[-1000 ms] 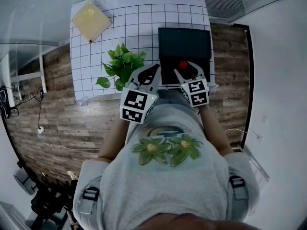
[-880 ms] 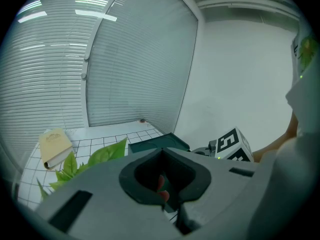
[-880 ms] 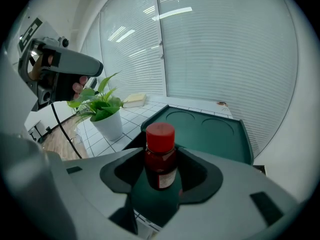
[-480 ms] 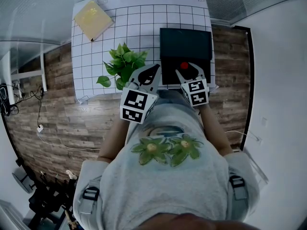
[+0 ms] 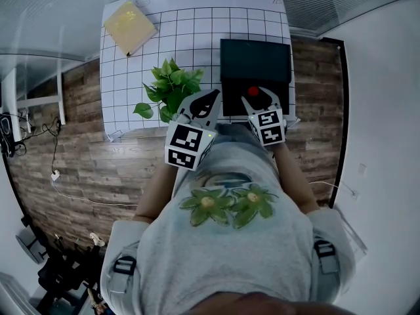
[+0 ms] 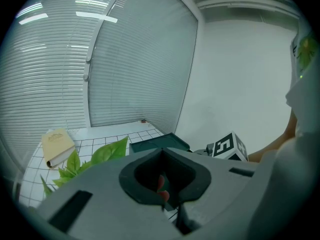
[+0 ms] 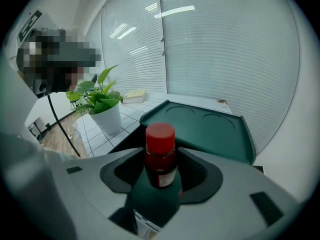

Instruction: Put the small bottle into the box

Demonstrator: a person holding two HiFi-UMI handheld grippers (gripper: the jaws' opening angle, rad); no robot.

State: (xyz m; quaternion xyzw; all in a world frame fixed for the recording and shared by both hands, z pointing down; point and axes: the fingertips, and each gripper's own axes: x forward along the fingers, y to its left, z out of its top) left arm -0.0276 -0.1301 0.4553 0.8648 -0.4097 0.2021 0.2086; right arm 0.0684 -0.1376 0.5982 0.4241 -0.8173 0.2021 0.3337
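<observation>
**Bottle upright in the right jaws, at the box's near edge**

The small bottle (image 7: 160, 156) is a dark cylinder with a smooth red cap. It stands upright, long axis vertical, clamped between the rounded dark pads of the right gripper (image 5: 254, 96). It sits at the near edge of the box (image 5: 254, 59), which is shallow, matt and dark green, with two round recesses pressed into one panel. The box lies straight ahead of the jaws, so the next move is probably forward and down. Whether the bottle's base rests on anything is hard to tell. The left gripper (image 5: 211, 94), jaws together on nothing, hangs beside the leafy potted plant (image 5: 172, 87) on the gridded table (image 5: 190, 31).
</observation>
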